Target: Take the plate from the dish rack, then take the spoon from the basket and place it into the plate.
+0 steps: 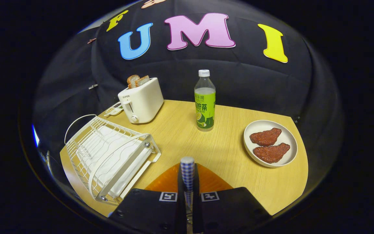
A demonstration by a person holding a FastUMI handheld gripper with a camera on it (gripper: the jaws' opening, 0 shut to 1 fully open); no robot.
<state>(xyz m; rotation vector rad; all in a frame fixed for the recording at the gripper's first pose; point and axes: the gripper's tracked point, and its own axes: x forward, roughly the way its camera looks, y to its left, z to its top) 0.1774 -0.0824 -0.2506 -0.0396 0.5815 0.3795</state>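
Hand-held gripper (187,182) pinching a checked blue-and-white spoon (187,172) handle over a shiny orange plate (164,183), beside a white wire rack (109,152) on the wooden worktop (219,146).

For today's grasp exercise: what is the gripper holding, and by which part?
The gripper is shut on the spoon's blue-checked handle, above the orange plate.

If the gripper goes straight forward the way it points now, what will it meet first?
Probably the bottle, standing on the table beyond the fingers, slightly right of their line, so it might narrowly miss; depth is unclear. The gripper is shut on a checkered handle above an orange plate.
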